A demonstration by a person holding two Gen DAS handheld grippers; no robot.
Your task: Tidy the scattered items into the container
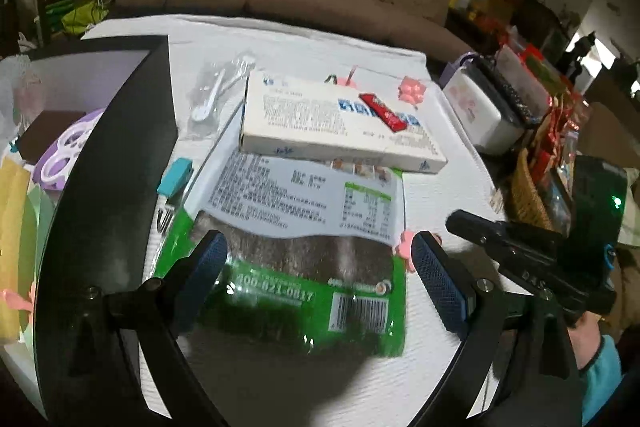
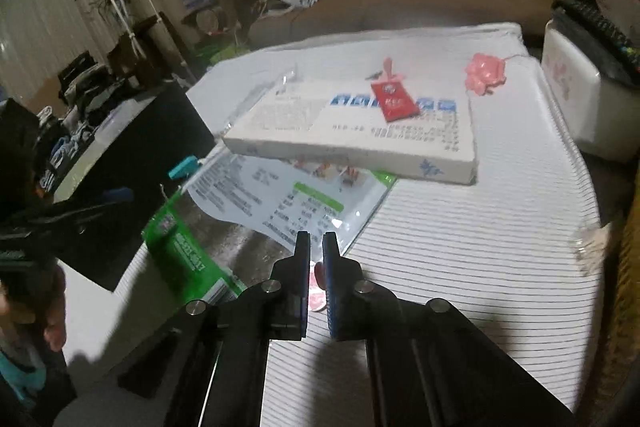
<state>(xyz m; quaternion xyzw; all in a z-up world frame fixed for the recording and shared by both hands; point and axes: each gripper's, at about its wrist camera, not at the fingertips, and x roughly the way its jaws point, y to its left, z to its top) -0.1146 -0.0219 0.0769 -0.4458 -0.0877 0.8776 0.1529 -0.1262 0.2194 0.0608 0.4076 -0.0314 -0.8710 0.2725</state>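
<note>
Blue-padded left gripper (image 1: 320,263) jaws gape over the green packet (image 1: 288,259); right gripper (image 2: 316,247) jaws closed.

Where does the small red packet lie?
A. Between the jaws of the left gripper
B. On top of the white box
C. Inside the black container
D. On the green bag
B: both views show the red packet resting on the upper face of the white box.

left claw (image 1: 320,269) open | over green packet (image 1: 288,267) | white box (image 1: 340,127) behind
</note>
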